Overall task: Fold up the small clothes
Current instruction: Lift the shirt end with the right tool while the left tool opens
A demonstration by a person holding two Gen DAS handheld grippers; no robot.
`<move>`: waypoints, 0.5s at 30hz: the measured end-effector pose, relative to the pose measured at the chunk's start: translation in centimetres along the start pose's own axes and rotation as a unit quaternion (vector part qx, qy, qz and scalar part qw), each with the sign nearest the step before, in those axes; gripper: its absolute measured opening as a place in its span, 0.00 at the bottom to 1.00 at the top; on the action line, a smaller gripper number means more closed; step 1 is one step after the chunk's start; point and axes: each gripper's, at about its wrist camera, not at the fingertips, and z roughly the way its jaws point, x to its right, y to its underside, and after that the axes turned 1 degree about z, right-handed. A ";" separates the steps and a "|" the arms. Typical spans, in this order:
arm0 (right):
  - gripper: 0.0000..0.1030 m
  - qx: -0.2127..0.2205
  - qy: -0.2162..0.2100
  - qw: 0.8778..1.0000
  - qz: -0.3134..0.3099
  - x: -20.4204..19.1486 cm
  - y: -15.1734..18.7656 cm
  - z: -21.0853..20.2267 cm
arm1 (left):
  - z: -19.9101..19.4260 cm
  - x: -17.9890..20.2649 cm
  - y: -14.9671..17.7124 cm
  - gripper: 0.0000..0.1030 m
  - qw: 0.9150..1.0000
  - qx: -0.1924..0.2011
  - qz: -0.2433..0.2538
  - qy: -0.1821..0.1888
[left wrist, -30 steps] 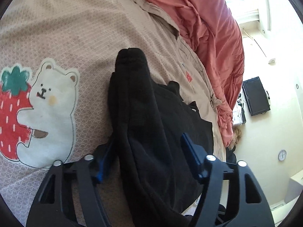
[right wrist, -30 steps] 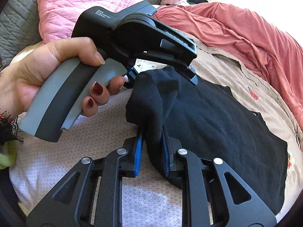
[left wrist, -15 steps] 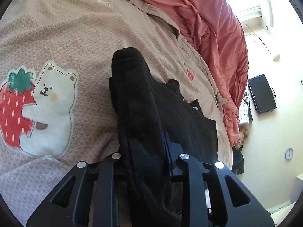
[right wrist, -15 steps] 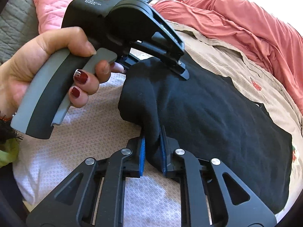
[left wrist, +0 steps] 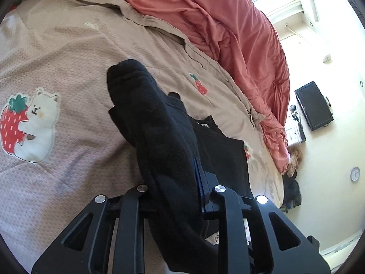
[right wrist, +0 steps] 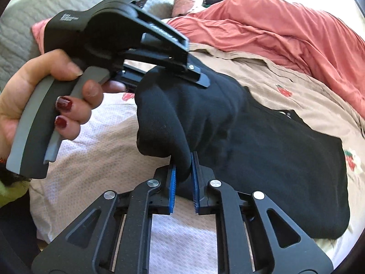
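Gripping one bunched edge of the black garment (right wrist: 262,141) between blue pads (right wrist: 172,183): right gripper (right wrist: 183,182), jaws clamped on the cloth. Pinching a thick fold of the same garment: left gripper (left wrist: 175,189), jaws closed tight on the fabric, only one blue pad visible. In the right wrist view, the left gripper sits at the garment's upper edge, handle squeezed by a hand (right wrist: 45,100) with dark red nails. Garment raised at both held ends, the rest lying on a beige bedcover (left wrist: 75,45) printed with a bear and strawberry (left wrist: 27,125). Beyond: crumpled coral blanket (left wrist: 228,29), pink pillow (right wrist: 38,30), wall clock (left wrist: 355,173).
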 end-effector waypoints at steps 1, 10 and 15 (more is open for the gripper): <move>0.06 0.003 0.000 1.000 0.004 0.4 0.1 -0.2 | 0.2 0.6 0.0 0.19 1.000 0.000 0.004 -0.006; 0.05 0.045 0.002 0.997 0.065 4.8 -0.1 -3.0 | 2.0 6.2 -0.7 0.19 0.999 -0.010 0.020 -0.042; 0.05 0.076 0.010 0.992 0.096 7.6 -0.6 -4.9 | 3.4 9.2 -1.6 0.18 0.998 -0.016 0.032 -0.055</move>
